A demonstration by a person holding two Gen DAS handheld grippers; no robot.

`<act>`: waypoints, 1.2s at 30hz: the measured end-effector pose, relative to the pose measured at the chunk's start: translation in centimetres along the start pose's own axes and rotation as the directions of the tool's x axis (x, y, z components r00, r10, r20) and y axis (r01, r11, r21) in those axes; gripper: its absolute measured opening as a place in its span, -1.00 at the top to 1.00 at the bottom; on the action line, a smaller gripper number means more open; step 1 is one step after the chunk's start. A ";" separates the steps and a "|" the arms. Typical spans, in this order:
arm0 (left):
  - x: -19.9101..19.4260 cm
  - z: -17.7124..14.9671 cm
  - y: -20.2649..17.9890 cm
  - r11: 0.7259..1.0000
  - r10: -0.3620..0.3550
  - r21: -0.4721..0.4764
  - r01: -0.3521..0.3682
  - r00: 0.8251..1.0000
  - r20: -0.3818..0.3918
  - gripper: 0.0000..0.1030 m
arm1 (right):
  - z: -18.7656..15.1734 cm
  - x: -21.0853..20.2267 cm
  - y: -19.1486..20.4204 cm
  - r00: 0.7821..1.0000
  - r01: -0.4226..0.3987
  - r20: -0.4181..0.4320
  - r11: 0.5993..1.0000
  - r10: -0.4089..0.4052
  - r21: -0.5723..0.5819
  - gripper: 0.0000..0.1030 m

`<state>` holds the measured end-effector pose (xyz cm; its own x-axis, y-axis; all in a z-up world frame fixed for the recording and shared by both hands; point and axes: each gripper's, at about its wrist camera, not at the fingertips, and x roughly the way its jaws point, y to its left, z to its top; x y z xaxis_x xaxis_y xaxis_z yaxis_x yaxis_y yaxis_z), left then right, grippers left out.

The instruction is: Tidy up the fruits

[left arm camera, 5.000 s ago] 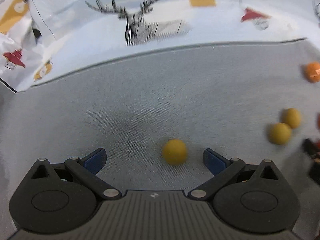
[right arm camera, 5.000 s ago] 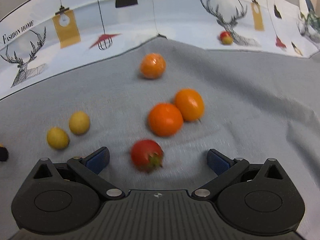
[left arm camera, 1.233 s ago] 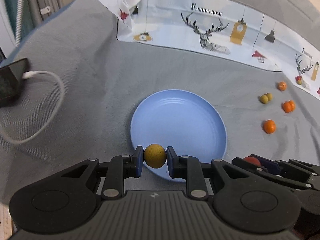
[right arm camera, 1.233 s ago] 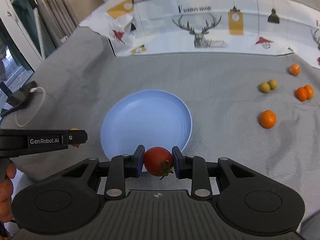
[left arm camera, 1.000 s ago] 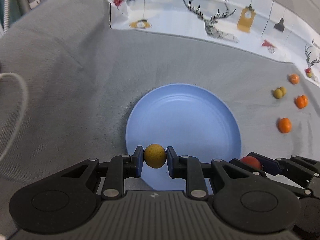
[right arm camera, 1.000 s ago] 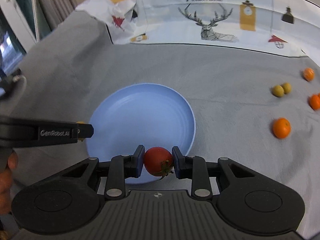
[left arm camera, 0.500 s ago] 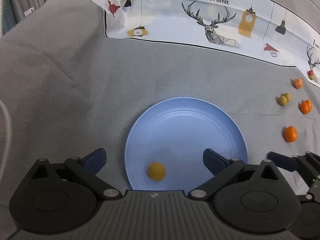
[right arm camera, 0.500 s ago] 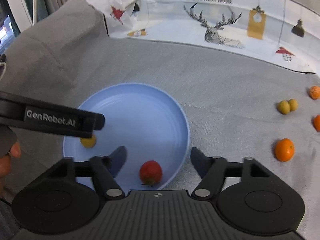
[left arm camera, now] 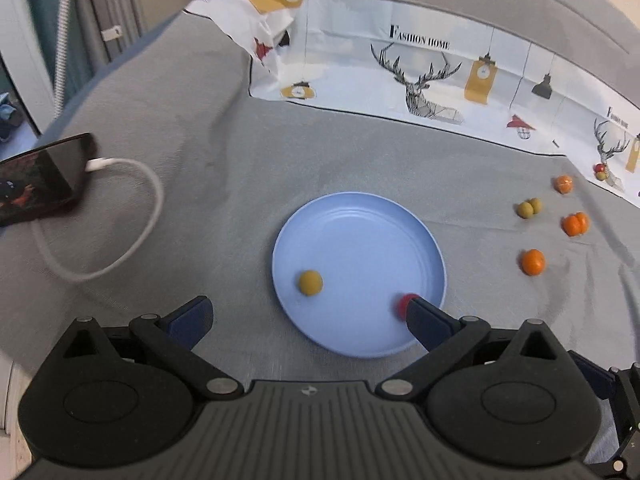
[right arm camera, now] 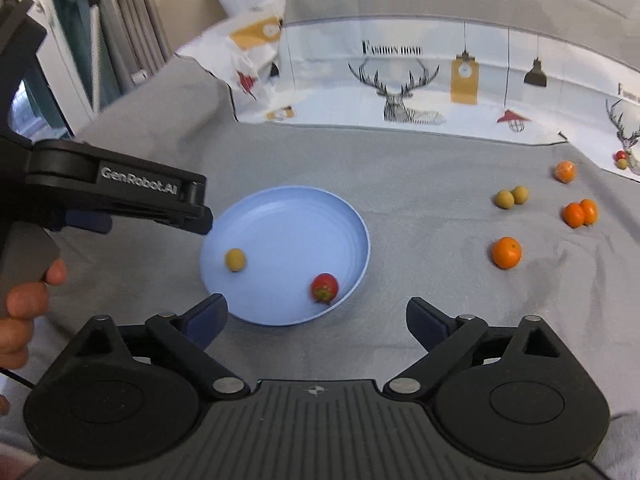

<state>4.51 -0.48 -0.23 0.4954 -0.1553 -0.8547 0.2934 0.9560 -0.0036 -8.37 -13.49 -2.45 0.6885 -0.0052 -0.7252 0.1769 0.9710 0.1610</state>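
Note:
A blue plate (left arm camera: pixel 360 236) (right arm camera: pixel 288 216) lies on the grey cloth. In it are a yellow fruit (left arm camera: pixel 310 282) (right arm camera: pixel 235 259) at its left and a red tomato (right arm camera: pixel 324 287) at its near right; in the left wrist view the tomato (left arm camera: pixel 401 304) is half hidden by my finger. My left gripper (left arm camera: pixel 308 320) is open and empty, above the plate's near edge. My right gripper (right arm camera: pixel 316 316) is open and empty, just short of the plate. The left gripper also shows at the left of the right wrist view (right arm camera: pixel 120 196).
On the cloth to the right lie two yellow fruits (right arm camera: pixel 511 197), a pair of oranges (right arm camera: pixel 580 213), a single orange (right arm camera: pixel 506 253) and another orange (right arm camera: pixel 565 171) farther back. A phone (left arm camera: pixel 36 180) with a white cable (left arm camera: pixel 132 216) lies far left. A printed backdrop (left arm camera: pixel 420 80) stands behind.
Both grippers opened and let go: the yellow fruit and the tomato now lie in the plate. Both grippers have since pulled back and up from the plate.

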 end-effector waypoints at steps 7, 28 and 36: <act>-4.7 -3.9 0.3 0.999 0.049 0.006 -0.050 0.998 0.047 -0.99 | -2.1 -5.1 0.8 0.997 -0.007 0.083 1.000 0.008 -0.012 -0.98; -9.8 -7.8 -0.1 0.997 0.064 0.038 -0.069 0.991 0.117 -0.99 | -4.3 -10.7 1.4 0.982 0.014 0.190 1.000 -0.010 -0.018 -0.99; -9.5 -7.8 0.3 0.998 0.058 0.032 -0.062 0.992 0.109 -0.99 | -4.3 -10.4 1.9 0.984 0.016 0.177 0.999 -0.010 -0.034 -0.99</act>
<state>-6.46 3.22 3.88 0.5979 -0.1255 -0.7917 0.2883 0.9552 0.0664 -18.24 -10.57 2.50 0.8001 -0.0573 -0.5971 0.1644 0.9783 0.1264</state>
